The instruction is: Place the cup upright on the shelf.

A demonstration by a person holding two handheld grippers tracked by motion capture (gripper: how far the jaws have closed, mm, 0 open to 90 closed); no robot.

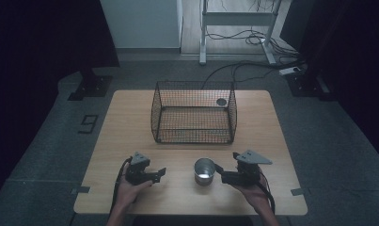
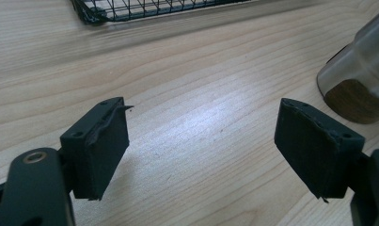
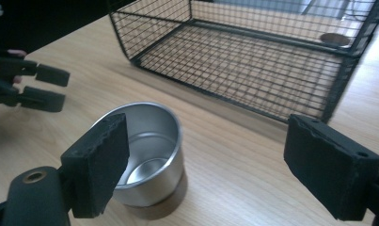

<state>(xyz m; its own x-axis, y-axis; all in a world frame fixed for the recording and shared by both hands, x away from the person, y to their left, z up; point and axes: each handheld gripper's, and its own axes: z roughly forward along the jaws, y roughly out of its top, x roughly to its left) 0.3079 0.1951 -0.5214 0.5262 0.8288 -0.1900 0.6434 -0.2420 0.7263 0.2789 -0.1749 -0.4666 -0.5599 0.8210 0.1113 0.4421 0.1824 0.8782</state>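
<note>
A shiny metal cup (image 1: pixel 204 170) with a dark base stands upright on the wooden table (image 1: pixel 126 132), near the front edge and between both hands. My right gripper (image 1: pixel 221 173) points left at the cup from just beside it. Its jaws stand open in the right gripper view (image 3: pixel 208 141), with the cup (image 3: pixel 149 150) just ahead of the left jaw and nothing between the pads. My left gripper (image 1: pixel 161 173) is open a little left of the cup and grips nothing (image 2: pixel 201 136). The cup's side (image 2: pixel 356 80) shows at the right edge of the left gripper view.
A black wire basket (image 1: pixel 194 136) stands at the middle of the table behind the cup, with a small dark round disc (image 1: pixel 221 101) in its far right corner. Beyond the table are floor cables and a desk frame.
</note>
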